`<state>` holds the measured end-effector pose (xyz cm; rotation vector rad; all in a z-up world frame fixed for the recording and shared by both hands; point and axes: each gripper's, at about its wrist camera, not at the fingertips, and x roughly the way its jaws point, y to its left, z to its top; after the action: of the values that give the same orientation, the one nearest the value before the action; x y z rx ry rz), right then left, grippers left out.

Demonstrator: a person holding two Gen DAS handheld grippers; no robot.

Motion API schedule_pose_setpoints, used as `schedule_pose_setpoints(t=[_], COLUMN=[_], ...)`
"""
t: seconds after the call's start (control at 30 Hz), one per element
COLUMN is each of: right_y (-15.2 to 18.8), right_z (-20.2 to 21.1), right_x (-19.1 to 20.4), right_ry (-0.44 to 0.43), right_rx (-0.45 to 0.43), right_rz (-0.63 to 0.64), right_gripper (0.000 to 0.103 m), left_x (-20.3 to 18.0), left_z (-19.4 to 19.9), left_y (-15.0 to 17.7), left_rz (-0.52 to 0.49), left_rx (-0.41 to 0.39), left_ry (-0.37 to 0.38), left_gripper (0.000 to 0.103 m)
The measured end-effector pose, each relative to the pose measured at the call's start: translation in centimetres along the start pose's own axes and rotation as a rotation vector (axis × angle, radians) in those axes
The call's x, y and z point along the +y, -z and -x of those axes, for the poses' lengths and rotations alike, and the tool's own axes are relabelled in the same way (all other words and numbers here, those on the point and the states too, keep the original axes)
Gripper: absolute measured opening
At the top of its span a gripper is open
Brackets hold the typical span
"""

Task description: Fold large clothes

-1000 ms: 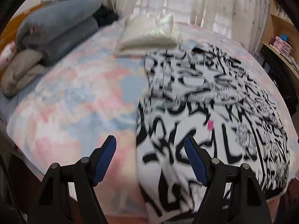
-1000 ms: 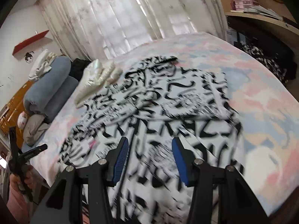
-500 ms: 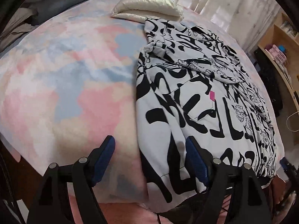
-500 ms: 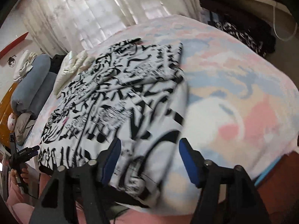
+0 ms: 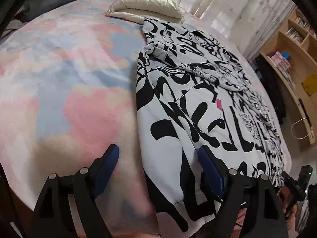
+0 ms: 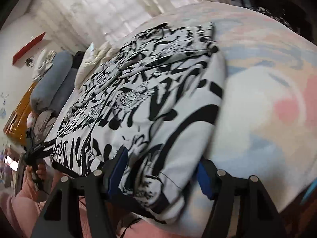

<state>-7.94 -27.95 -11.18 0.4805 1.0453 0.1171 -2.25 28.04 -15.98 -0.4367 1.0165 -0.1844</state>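
A large white garment with a bold black print lies flat on the bed, its sleeves folded in and a small pink tag on its front. My left gripper hangs low over the near hem's left corner. Its jaws are opening, the garment's edge lies between the blue pads, and neither pad presses on it. In the right wrist view the same garment runs away from me. My right gripper stands open astride the hem's right corner, with cloth between the fingers but not pinched.
The bed carries a fluffy pink, blue and cream blanket. A cream padded bundle lies past the collar, and grey-blue rolled quilts sit at the headboard side. Wooden shelves stand to the right of the bed. Curtains hang behind.
Both grippers have dropped toward the garment's near hem and tipped downward. The right one slid over to the hem's right corner and its jaws widened. The garment itself has not moved.
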Motion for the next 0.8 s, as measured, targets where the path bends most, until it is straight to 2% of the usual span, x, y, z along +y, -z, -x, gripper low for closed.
schedule_pose_setpoints(t=[0.2, 0.37, 0.53, 0.6, 0.67, 0.7, 0.73, 0.77, 0.8], right_y=[-0.7, -1.0, -1.2, -1.3, -1.5, -1.6, -1.7, -1.8, -1.8], right_z=[-1.4, -2.3, -2.8, -2.9, -3.1, -3.1, -3.1, -3.1, -2.9], right_x=[0.5, 0.1, -0.7, -0.9, -0.9, -0.9, -0.8, -0.6, -0.4], right_ry=[-0.106, -0.146, -0.169, -0.180, -0.184, -0.183, -0.182, -0.178, -0.172], right_rx=[-0.011, -0.022, -0.028, -0.031, -0.032, -0.033, -0.035, -0.039, -0.046], right_rz=[0.003, -0.030, -0.073, -0.091, -0.099, -0.099, -0.099, -0.098, -0.095], right_gripper=[0.055, 0.042, 0.030, 0.026, 0.020, 0.018, 0.016, 0.014, 0.013], left_x=[0.2, -0.8, -2.6, -2.8, -2.8, -2.6, -2.4, -2.4, -2.5], left_z=[0.2, -0.2, -1.5, -1.8, -2.2, -2.2, -2.2, -2.1, -2.0], left_y=[0.4, 0.5, 0.4, 0.2, -0.1, -0.2, -0.3, -0.4, -0.3], left_rz=[-0.013, -0.045, -0.127, -0.131, -0.110, -0.090, -0.063, -0.030, -0.017], left_rx=[-0.009, 0.019, 0.041, 0.025, 0.006, 0.000, -0.008, -0.023, -0.034], left_ry=[0.102, 0.179, 0.160, 0.157, 0.131, 0.140, 0.151, 0.154, 0.150], left_gripper=[0.080, 0.080, 0.080, 0.071, 0.041, 0.034, 0.023, 0.016, 0.014])
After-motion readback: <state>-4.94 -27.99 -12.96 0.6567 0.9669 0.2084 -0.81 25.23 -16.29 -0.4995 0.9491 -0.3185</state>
